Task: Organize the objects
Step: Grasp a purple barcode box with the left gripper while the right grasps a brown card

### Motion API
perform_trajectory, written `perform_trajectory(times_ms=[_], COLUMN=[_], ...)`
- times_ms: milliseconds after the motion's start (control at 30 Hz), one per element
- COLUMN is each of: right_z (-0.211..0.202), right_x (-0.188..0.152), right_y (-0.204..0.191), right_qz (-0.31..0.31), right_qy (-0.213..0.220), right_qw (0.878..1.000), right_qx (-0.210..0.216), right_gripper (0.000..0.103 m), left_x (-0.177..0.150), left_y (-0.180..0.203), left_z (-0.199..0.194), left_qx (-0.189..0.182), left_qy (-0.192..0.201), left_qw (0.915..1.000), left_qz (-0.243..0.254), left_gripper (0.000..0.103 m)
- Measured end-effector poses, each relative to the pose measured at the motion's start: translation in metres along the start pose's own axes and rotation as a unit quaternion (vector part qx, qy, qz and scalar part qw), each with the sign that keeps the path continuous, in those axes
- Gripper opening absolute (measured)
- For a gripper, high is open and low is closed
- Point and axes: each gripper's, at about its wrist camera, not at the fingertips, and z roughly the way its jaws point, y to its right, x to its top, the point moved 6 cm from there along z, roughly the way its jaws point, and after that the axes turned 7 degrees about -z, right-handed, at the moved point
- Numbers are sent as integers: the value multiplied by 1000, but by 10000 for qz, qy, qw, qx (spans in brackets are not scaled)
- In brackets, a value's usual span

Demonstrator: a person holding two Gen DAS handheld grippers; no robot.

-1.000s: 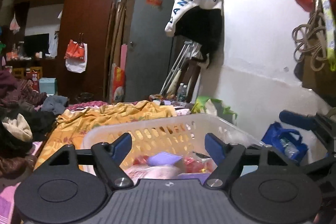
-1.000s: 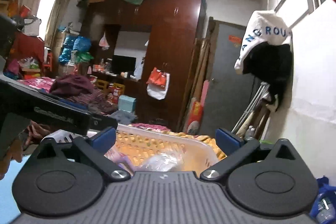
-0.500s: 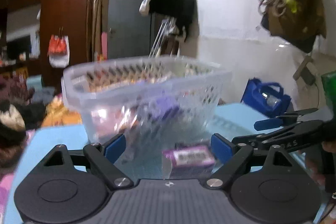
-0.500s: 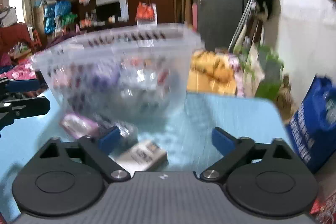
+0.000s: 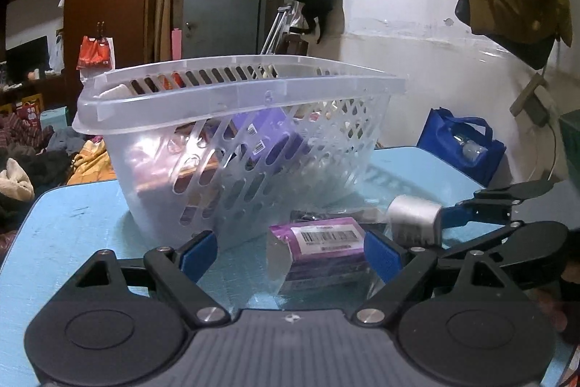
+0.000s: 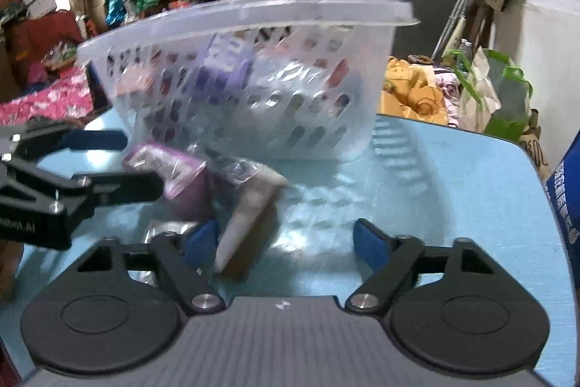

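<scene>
A: Two loose packets are noted on the counter (image 5: 72, 216) before the basket (image 5: 235, 89): the purple packet (image 5: 322, 249) lies between the wide-apart pads of the left hand-held gripper (image 5: 290, 251), ungripped.

B: The right hand-held gripper (image 6: 286, 242) is closing, with a pale packet (image 6: 250, 209) beside its left pad; a skewed pinch is feared, so crinkly film could slip.

Ahead of my left gripper (image 5: 290, 251) the clear basket (image 5: 246, 89) blocks the middle of the blue table (image 5: 65, 220). The purple packet (image 5: 319, 249) lies between my wide fingers, with my right gripper (image 6: 286, 242), jaws closing, crowding in beside it. The table's left edge lies bare; so does the right side (image 6: 453, 176) toward its far corner.
</scene>
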Motion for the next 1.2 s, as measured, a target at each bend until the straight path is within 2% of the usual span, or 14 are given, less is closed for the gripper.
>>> perform_trajectory(times_ms=[33,67,167,267,367,467,567,633,667,833,967,1067,1200], right_z=[-2,-3,-6,-13,-16,-17,-19,-22,-24,-31,-38,-42,-42], right_x=[1,1,2,4,6,7,8,9,9,9,10,11,11], right_y=[1,1,2,2,7,8,5,5,6,11,13,12,13], right_qz=[53,116,151,131,211,221,120,122,147,316,363,328,362], right_qy=[68,92,161,349,539,570,650,767,832,1135,1376,1504,1560], right_qw=[10000,9999,9996,9993,9983,9981,9978,9970,9964,9928,9897,9880,9870], right_qx=[19,83,182,43,68,103,72,26,42,196,183,127,125], right_gripper=[52,38,32,23,22,22,22,22,22,22,22,22,22], left_x=[0,0,0,-1,-4,-6,-7,-6,-6,-3,2,7,10], left_y=[1,1,4,8,13,13,14,14,14,9,-4,-10,-9], left_z=[0,0,1,0,-1,7,12,11,8,-10,-27,-33,-36], left_qx=[-5,-5,-18,-24,-36,123,71,47,23,-2,-176,-233,-306], left_qy=[4,5,6,27,43,-125,-263,-220,-154,377,791,986,1116], left_qw=[10000,10000,10000,10000,9998,9996,9995,9995,9997,9991,9966,9942,9927], left_qz=[0,17,35,63,195,225,175,199,212,173,-160,-362,-344], left_gripper=[90,90,90,90,90,90,90,77,70,70,70,70,70])
